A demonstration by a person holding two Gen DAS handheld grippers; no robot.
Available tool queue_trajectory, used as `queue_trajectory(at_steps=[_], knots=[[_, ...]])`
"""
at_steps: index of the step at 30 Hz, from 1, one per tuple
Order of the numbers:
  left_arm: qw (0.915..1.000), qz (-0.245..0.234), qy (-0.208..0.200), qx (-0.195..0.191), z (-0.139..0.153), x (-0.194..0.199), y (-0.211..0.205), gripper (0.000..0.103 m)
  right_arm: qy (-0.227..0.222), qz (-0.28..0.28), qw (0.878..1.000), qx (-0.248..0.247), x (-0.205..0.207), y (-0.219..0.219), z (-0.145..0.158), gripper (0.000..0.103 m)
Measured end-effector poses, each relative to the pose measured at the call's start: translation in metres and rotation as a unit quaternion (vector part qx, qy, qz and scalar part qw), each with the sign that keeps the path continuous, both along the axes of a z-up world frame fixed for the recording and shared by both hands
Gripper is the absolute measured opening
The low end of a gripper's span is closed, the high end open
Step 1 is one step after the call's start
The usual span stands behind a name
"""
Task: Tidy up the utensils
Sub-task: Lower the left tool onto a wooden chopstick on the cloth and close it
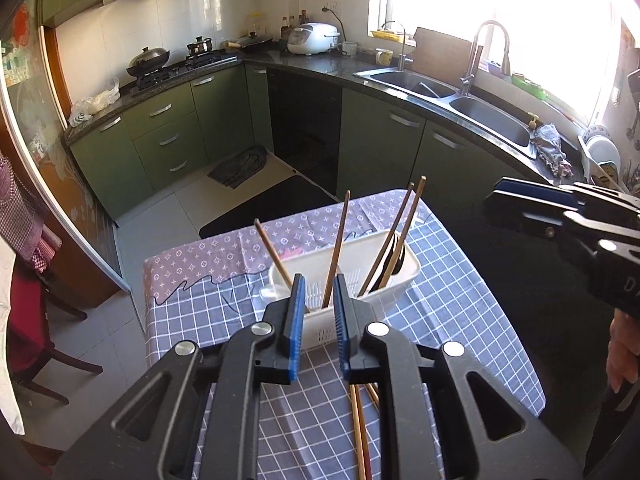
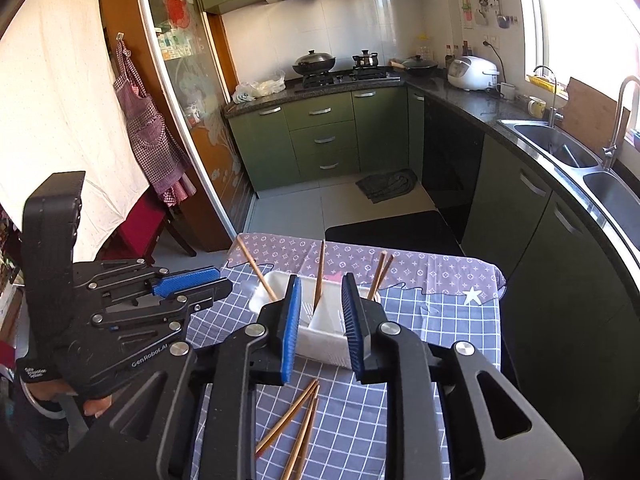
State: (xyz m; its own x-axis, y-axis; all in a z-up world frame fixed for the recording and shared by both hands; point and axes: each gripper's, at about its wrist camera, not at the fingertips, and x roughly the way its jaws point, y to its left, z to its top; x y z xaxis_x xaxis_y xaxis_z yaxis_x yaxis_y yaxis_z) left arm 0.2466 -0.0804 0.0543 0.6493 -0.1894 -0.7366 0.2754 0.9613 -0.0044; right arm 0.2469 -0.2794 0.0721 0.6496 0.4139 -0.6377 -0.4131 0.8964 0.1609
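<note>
I see loose chopsticks (image 2: pixel 296 420) lying on the checked cloth of the surface (image 2: pixel 440 340), just in front of the white basket (image 1: pixel 404 268), where other chopsticks (image 1: pixel 338 248) lean upright. My left gripper (image 1: pixel 316 316) and right gripper (image 2: pixel 320 320) hang above the loose ones, each with its jaws slightly parted and nothing between the pads. Green cabinets (image 2: pixel 320 140) stand behind.

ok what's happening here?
A person holds both grippers over a table. Four chopsticks already stand in the white basket; more chopsticks lie loose on the cloth in front. The left gripper and right gripper are slightly open and hold nothing.
</note>
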Motion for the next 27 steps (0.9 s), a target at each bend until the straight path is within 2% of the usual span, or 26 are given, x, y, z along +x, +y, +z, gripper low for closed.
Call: queue_trajectory(at_steps=[3, 6, 11, 17, 22, 27], knots=[[0.9992, -0.01, 0.038, 0.006, -0.017, -0.012, 0.001, 0.014, 0.026, 0.008, 1.0, -0.009, -0.02, -0.011, -0.012, 0.028], [0.9961, -0.018, 0.084, 0.016, -0.047, -0.022, -0.001, 0.014, 0.07, 0.016, 0.997, -0.032, -0.032, -0.02, -0.044, 0.028], [0.9833, -0.032, 0.177, 0.027, -0.109, -0.026, -0.01, 0.014, 0.144, 0.011, 0.986, -0.077, -0.038, -0.038, -0.112, 0.03], [0.9708, -0.036, 0.23, 0.057, -0.161, -0.017, -0.029, 0.014, 0.222, 0.015, 0.969, -0.108, -0.039, -0.044, -0.183, 0.03], [0.9617, -0.04, 0.259, 0.08, -0.19, -0.012, -0.04, 0.014, 0.243, 0.021, 0.964, -0.11, -0.037, -0.043, -0.204, 0.029], [0.9583, -0.038, 0.269, 0.088, -0.202, -0.008, -0.043, 0.014, 0.248, 0.026, 0.962, -0.108, -0.036, -0.043, -0.207, 0.03]])
